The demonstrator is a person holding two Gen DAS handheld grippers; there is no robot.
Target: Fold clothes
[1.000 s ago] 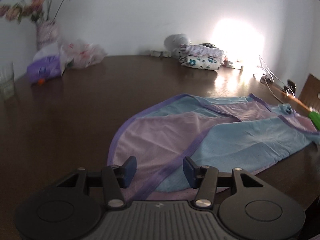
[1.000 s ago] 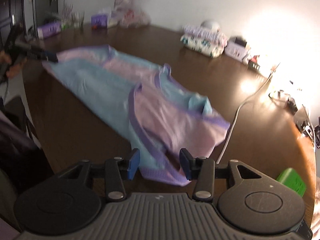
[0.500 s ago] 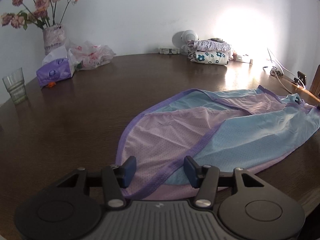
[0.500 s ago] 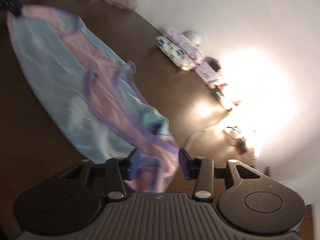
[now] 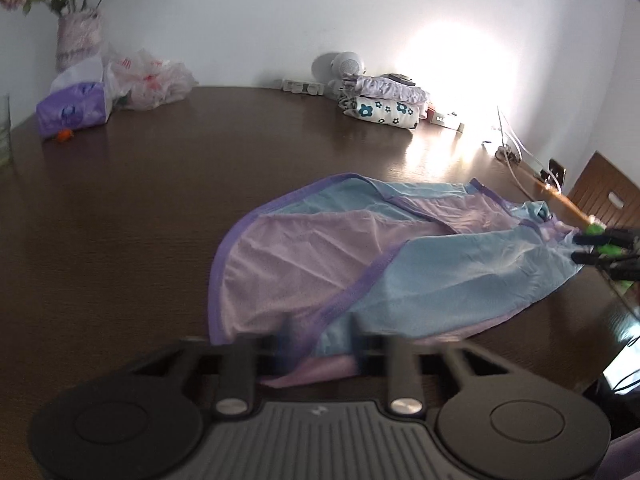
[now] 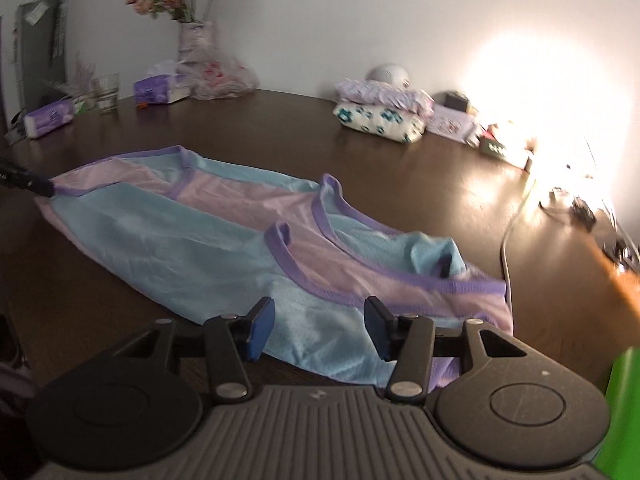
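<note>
- Garment (image 5: 360, 264): a pink and light-blue sleeveless top with purple trim, lying flat on the dark wooden table (image 5: 140, 208). In the left wrist view it runs from bottom centre to the right edge.
- Left gripper (image 5: 318, 338): at bottom centre of its own view, fingers motion-blurred; jaws are closing, with the purple-edged hem of the garment between them. In the right wrist view its dark tip sits at the garment's far corner, middle left of the frame.
- Right gripper (image 6: 318, 328): jaws spread apart at bottom centre, blue pads (image 6: 260, 328) clear of each other, light-blue fabric lying between and below them. Contact with the cloth cannot be determined.
- Folded clothes (image 6: 380, 114): a stack, floral piece at the bottom, upper centre by the wall.
- Vase of flowers (image 6: 196, 40): upper left, beside a plastic bag (image 6: 224, 76) and tissue pack (image 6: 154, 90).
</note>
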